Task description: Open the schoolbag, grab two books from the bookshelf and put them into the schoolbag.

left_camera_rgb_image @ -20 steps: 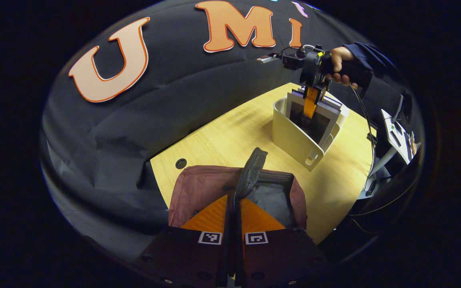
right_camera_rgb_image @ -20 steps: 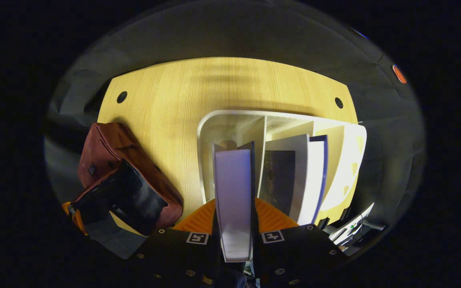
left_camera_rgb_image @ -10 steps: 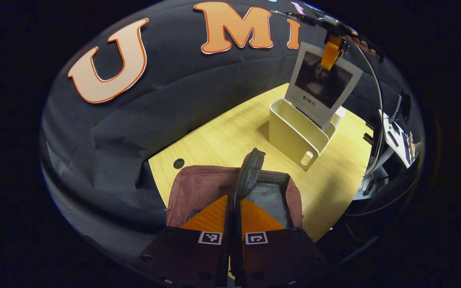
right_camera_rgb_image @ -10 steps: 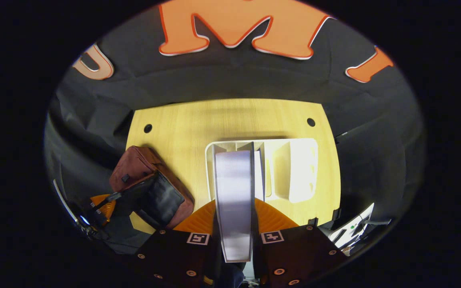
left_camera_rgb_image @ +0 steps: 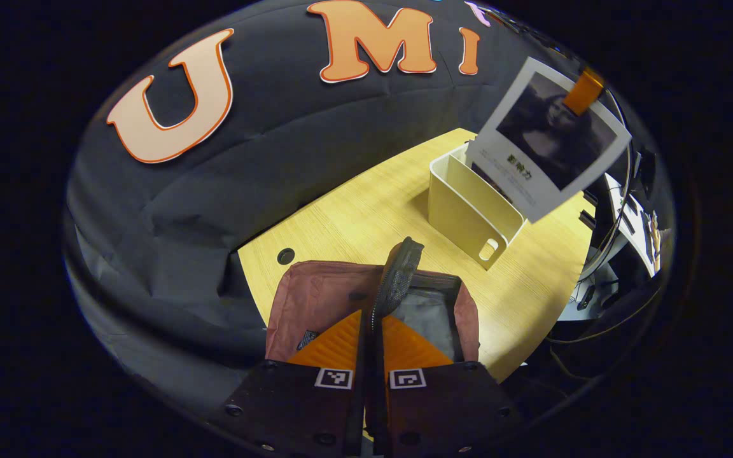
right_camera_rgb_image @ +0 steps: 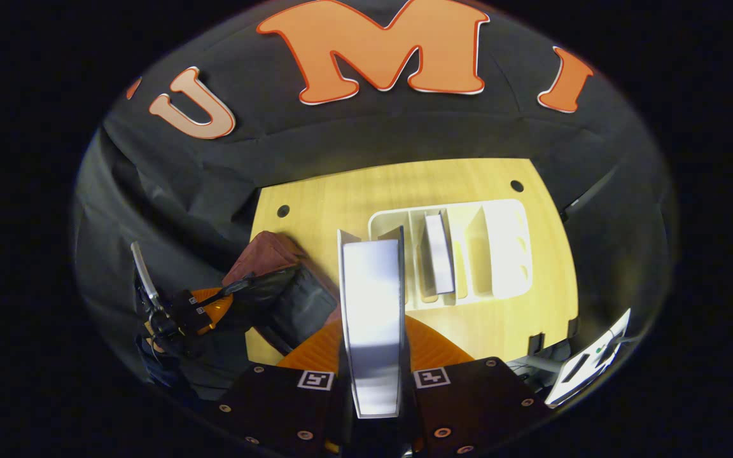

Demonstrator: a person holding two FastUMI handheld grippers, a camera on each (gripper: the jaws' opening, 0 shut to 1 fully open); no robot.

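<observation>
Right hand-held gripper [right_camera_rgb_image: 373, 356] clamped on a book [right_camera_rgb_image: 371, 318], both fingers pressing its covers, page edge facing the camera. Since 0.5 s ago the book is fully clear of the bookshelf [left_camera_rgb_image: 468, 207]: in the left gripper view the book [left_camera_rgb_image: 548, 140] now hangs above and to the right of the bookshelf, tilted, held by its top corner; earlier its lower edge was still down at the bookshelf. Right gripper view has also slid: the bookshelf [right_camera_rgb_image: 462, 251] now sits right of the held book rather than behind it. One book [right_camera_rgb_image: 438, 253] remains upright in a middle slot of the bookshelf.

Left hand-held gripper [left_camera_rgb_image: 373, 331] pinched tight on the schoolbag flap [left_camera_rgb_image: 398, 277], lifting it; same hold as before. Schoolbag [left_camera_rgb_image: 328, 299] on the tabletop [left_camera_rgb_image: 366, 216], near edge, well left of the bookshelf, mouth open with grey lining showing. In the right gripper view the left hand-held gripper [right_camera_rgb_image: 214, 304] sits at the schoolbag [right_camera_rgb_image: 271, 267], left of the bookshelf.
</observation>
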